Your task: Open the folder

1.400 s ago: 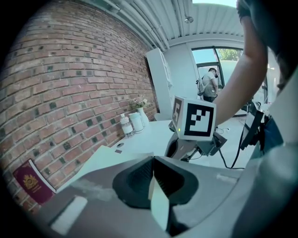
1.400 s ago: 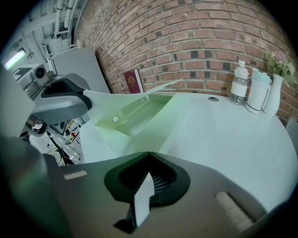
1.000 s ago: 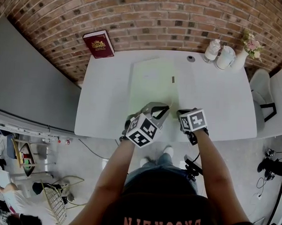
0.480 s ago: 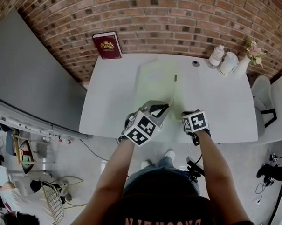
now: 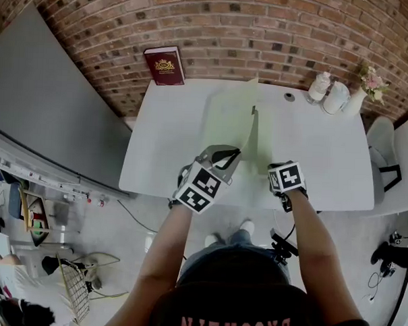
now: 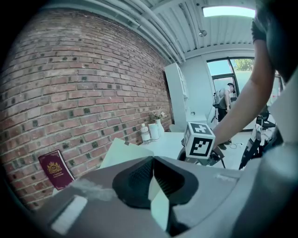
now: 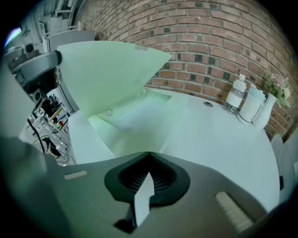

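Far left: a red book (image 5: 164, 65) stands propped against the brick wall (image 5: 277, 34), at the back edge of the white table (image 5: 161, 143).

Centre: the pale green folder (image 5: 226, 119) lies on the table, partly open. Its cover (image 7: 111, 69) is raised at an angle, clear of the lower leaf.

The left gripper (image 5: 232, 157) is held above the table's near edge. Its jaws are closed together on the cover's near corner, and the thin green sheet passes between them (image 6: 152, 160).

Just to its right, the right gripper (image 5: 279, 174) sits low at the near edge. Its jaws are pinched on a thin pale sheet (image 7: 149, 155), seemingly the folder's lower leaf.

Far right, back corner: a bottle (image 5: 320, 86), a white container (image 5: 336, 97) and a vase (image 5: 366, 92) of flowers stand close together.
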Action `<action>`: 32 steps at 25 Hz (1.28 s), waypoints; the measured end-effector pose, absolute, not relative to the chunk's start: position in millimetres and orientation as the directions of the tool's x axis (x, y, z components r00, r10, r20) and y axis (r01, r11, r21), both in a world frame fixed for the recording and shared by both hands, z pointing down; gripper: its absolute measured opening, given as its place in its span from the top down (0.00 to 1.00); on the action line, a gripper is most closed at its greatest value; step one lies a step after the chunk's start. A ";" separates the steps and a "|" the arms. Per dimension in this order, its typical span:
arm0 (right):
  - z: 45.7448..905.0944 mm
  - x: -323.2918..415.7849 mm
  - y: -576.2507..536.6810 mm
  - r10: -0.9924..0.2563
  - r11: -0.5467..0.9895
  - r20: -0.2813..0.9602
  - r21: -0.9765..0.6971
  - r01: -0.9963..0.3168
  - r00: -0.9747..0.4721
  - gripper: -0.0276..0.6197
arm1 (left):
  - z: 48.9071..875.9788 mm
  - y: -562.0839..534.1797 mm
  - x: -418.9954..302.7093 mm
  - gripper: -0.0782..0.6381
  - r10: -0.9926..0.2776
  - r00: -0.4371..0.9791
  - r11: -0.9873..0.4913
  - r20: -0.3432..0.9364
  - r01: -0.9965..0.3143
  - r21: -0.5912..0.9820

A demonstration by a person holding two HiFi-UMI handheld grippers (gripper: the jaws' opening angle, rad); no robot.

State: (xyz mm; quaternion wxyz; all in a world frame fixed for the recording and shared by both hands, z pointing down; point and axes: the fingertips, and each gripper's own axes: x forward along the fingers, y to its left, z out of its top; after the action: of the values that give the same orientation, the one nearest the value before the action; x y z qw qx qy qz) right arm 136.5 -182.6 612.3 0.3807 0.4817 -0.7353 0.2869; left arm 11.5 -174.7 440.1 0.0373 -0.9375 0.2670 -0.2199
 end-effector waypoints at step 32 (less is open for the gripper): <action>612.5 136.1 -182.8 -0.498 0.351 0.847 0.004 -0.936 -0.183 0.95 | 410.3 -192.3 -121.1 0.88 -0.717 0.620 -0.676 0.318 -0.730 -0.100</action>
State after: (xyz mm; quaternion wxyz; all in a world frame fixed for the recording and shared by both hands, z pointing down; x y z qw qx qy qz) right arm 136.1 -182.8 612.5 0.3990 0.4991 -0.7186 0.2745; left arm -121.1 -192.3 410.3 -0.0195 -0.8999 0.4021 -0.1680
